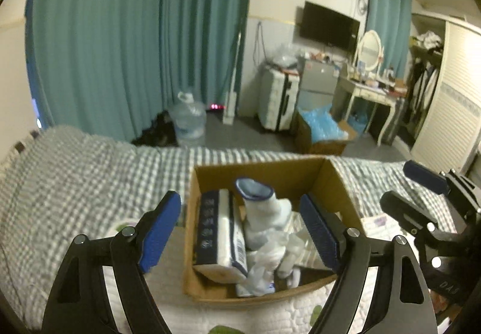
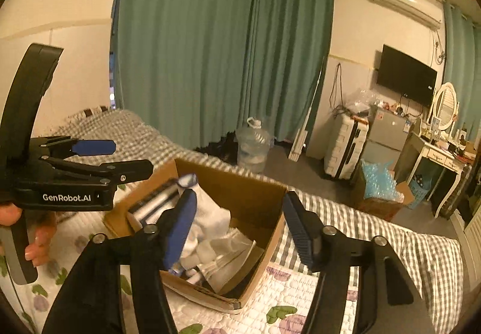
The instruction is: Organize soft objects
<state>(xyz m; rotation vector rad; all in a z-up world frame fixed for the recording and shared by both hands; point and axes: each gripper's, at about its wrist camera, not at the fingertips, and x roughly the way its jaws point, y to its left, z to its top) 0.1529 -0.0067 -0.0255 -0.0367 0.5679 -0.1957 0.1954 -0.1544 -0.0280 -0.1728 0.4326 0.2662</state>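
Note:
An open cardboard box (image 1: pixel 285 174) (image 2: pixel 249 192) stands on the bed. Inside it, a white sock with a blue cuff (image 1: pixel 258 198) (image 2: pixel 207 207) stands upright beside a wrapped tissue pack (image 1: pixel 222 232) (image 2: pixel 156 201). Crumpled clear plastic bags (image 1: pixel 264 256) (image 2: pixel 231 247) lie toward the box's front. My left gripper (image 1: pixel 240 229) (image 2: pixel 132 156) hovers above the box, open, with nothing between its blue pads. My right gripper (image 2: pixel 239 227) (image 1: pixel 396 183) hovers over the box's right side, also open and empty. A hand (image 2: pixel 36 241) holds the left gripper's handle.
The box rests on a flowered white quilt (image 2: pixel 288 289) over a grey checked bedsheet (image 1: pixel 75 171). Beyond the bed are teal curtains (image 1: pixel 120 33), a water jug (image 1: pixel 188 120), a white suitcase (image 1: pixel 278 99), a floor box of blue bags (image 1: pixel 323 129) and a dressing table (image 1: pixel 372 93).

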